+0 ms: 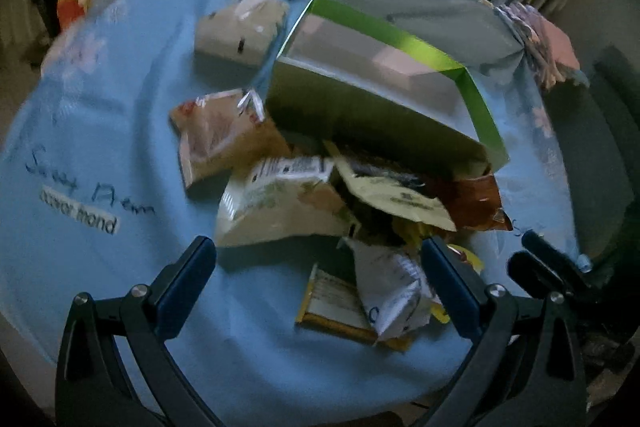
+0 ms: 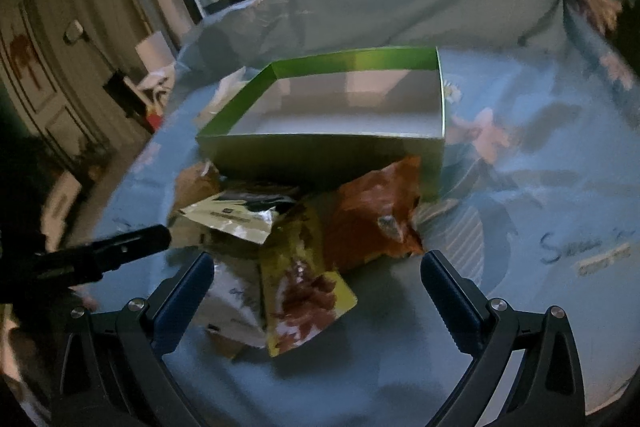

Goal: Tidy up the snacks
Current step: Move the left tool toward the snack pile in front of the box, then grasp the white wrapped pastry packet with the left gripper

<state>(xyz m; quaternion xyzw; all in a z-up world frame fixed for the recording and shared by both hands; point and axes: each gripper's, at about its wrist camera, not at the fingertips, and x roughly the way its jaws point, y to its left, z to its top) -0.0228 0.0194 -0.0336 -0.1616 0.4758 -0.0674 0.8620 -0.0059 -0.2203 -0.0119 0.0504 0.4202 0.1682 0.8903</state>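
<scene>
Pale blue bedsheet (image 2: 400, 367) carries our heap of crinkled foil snack packets (image 2: 304, 251), piled against the near wall of the empty green cardboard box (image 2: 320, 151). Both our left gripper (image 1: 318, 277) and right gripper (image 2: 316, 293) hover spread, empty; the yellow packet (image 2: 308, 295) lies lengthwise between the right jaws, nearest.

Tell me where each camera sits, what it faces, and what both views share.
Left wrist: on the left gripper, jaws open, looking down at scattered snack packets before the green box; the right gripper shows at right.
Right wrist: on the right gripper, open, facing the box's empty interior; the left gripper shows at left.
Shared: box, orange packet, blue cloth.
</scene>
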